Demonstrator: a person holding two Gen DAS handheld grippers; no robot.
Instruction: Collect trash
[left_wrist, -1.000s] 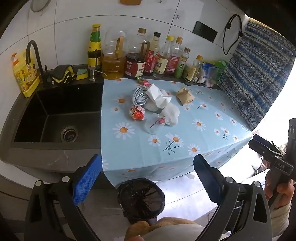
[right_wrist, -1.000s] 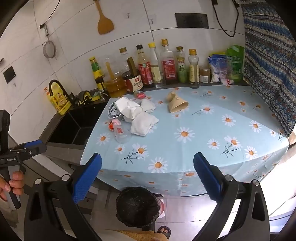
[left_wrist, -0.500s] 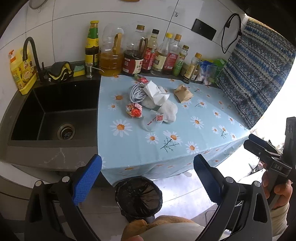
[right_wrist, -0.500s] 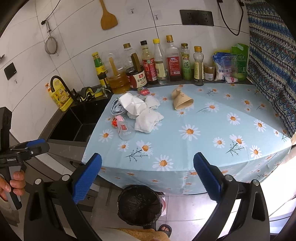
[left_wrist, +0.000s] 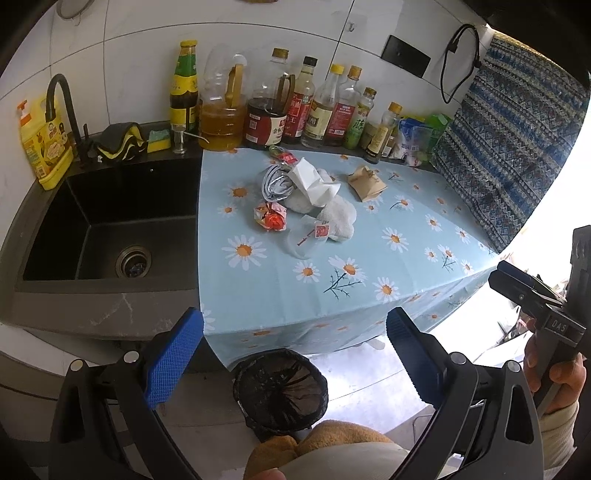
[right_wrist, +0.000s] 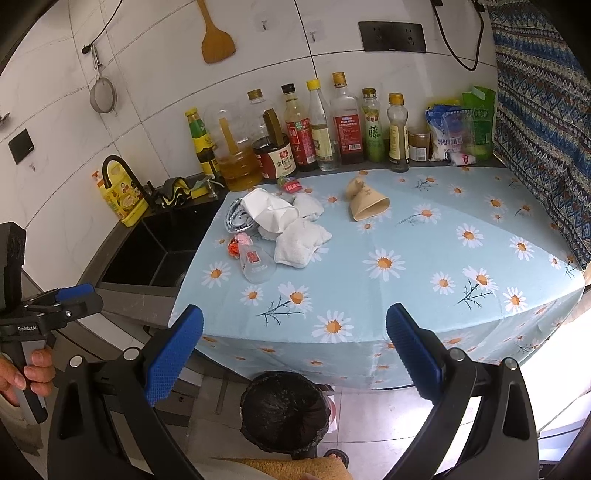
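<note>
Left wrist view: the left gripper (left_wrist: 293, 363) hangs with jaws spread wide and nothing between them, above the black-lined bin (left_wrist: 280, 387) on the floor below the counter edge; the right gripper (right_wrist: 293, 363) is likewise wide open and empty, seen over the same bin (right_wrist: 284, 410). Trash sits in a loose heap on the daisy tablecloth (left_wrist: 369, 266), well beyond the bin and up on the counter: a crumpled white tissue (left_wrist: 314, 182), a wadded white cloth (left_wrist: 338, 219), a red-orange wrapper (left_wrist: 270, 218), a clear plastic cup (left_wrist: 304, 240) lying nearest the bin, and a tan paper cone (left_wrist: 365, 182) apart to the heap's right. All look light and crushable; the cup's thin wall seems slippery, so its rim is probably the surer hold; tissue and cloth should take a pinch anywhere.
</note>
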